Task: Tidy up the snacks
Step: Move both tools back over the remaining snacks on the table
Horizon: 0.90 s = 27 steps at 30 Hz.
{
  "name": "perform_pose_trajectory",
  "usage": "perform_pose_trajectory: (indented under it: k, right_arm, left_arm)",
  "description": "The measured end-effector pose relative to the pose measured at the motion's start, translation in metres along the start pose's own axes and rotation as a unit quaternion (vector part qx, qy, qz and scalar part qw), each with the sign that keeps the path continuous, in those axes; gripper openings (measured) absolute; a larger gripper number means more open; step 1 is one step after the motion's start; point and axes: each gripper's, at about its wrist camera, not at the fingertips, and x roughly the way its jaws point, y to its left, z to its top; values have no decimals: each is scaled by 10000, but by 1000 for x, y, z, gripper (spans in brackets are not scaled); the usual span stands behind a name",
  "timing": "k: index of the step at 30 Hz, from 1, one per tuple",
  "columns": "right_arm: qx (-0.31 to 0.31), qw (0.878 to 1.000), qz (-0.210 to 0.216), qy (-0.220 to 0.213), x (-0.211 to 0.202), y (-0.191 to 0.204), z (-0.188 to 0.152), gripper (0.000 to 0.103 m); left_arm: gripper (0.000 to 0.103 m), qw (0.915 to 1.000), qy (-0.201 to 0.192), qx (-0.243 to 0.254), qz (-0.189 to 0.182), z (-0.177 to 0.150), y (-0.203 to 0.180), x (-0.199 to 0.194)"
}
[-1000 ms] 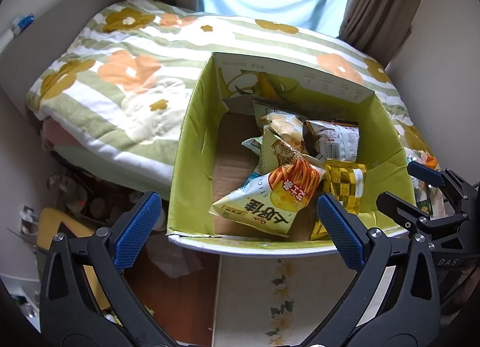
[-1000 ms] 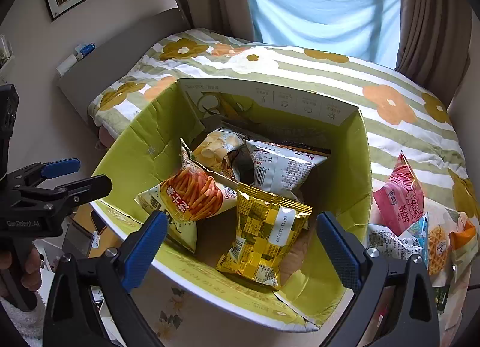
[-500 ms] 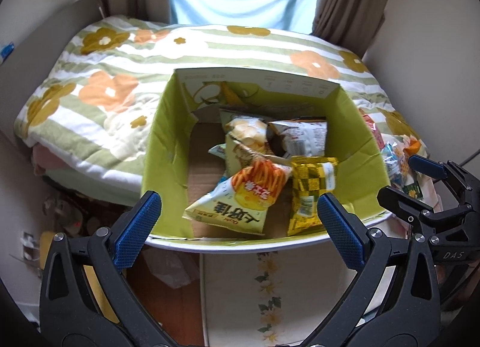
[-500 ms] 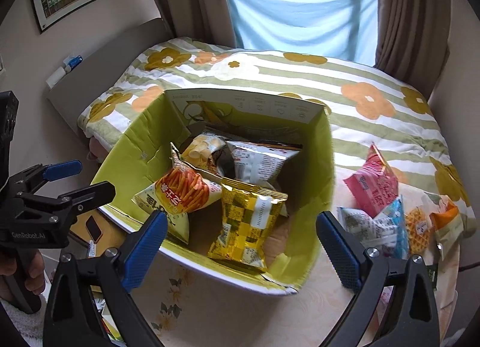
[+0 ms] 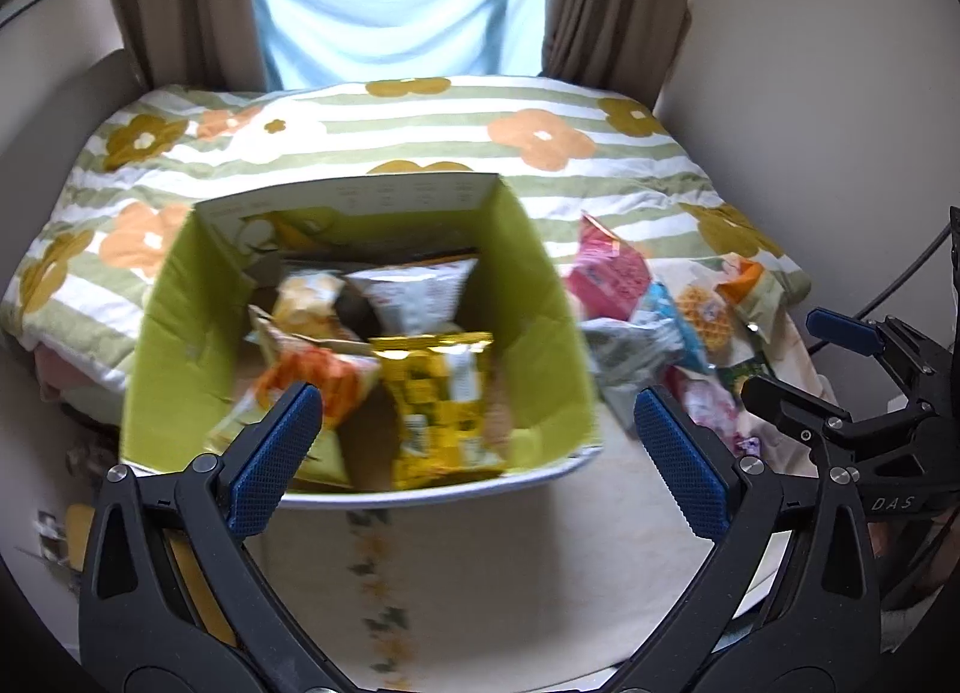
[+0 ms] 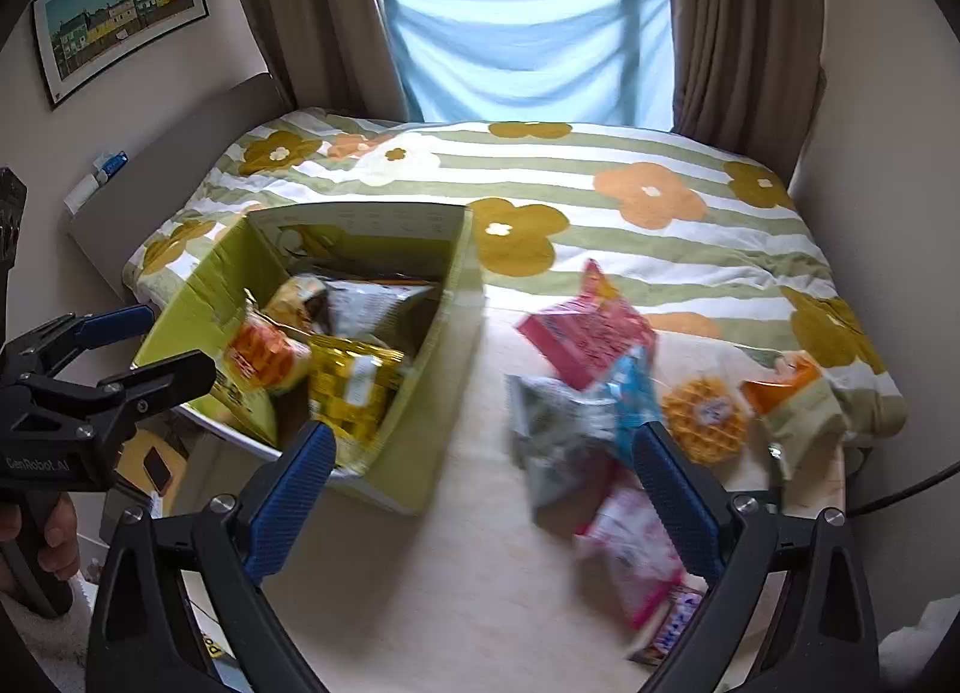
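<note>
A green cardboard box (image 5: pixel 540 297) (image 6: pixel 420 453) stands on the table (image 5: pixel 510 561) and holds several snack bags, among them a yellow checked bag (image 5: pixel 438 399) (image 6: pixel 354 387) and an orange-printed bag (image 5: pixel 318 381) (image 6: pixel 264 354). To its right lies a loose pile: a pink bag (image 6: pixel 585 333) (image 5: pixel 609 273), a grey-green bag (image 6: pixel 555 441), a waffle pack (image 6: pixel 708 420) and an orange-topped bag (image 6: pixel 792 399). My left gripper (image 5: pixel 480 453) is open and empty in front of the box. My right gripper (image 6: pixel 480 492) hangs open and empty between box and pile.
A bed with a striped flower quilt (image 6: pixel 600 201) lies behind the table, under a curtained window (image 6: pixel 528 45). A wall (image 6: pixel 888 213) closes the right side. Clutter lies on the floor (image 5: pixel 72 453) left of the table. A cable (image 6: pixel 912 483) runs at the right edge.
Both grippers have pulled back and swung right, so the box looks smaller and sits further left. The loose snack pile has come into both views. Both stayed open.
</note>
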Motion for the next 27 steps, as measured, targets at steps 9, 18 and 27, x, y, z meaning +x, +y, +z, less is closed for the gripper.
perform_pose_trajectory:
  k: [9,18,27]
  right_arm:
    - [-200,9995,-147,195,-29,-103,-35,99]
    - [-9,9991,30,412,-32,-181,-75,99]
    - [299,9944,116,1003,-5,-209,-106,100]
  left_arm:
    - [103,9997,143,-21,-196,-16,-106,23]
    - [103,9966,670,-53,-468,-54,-184,55]
    - [103,9910,1103,401,-649,-99,-227,81]
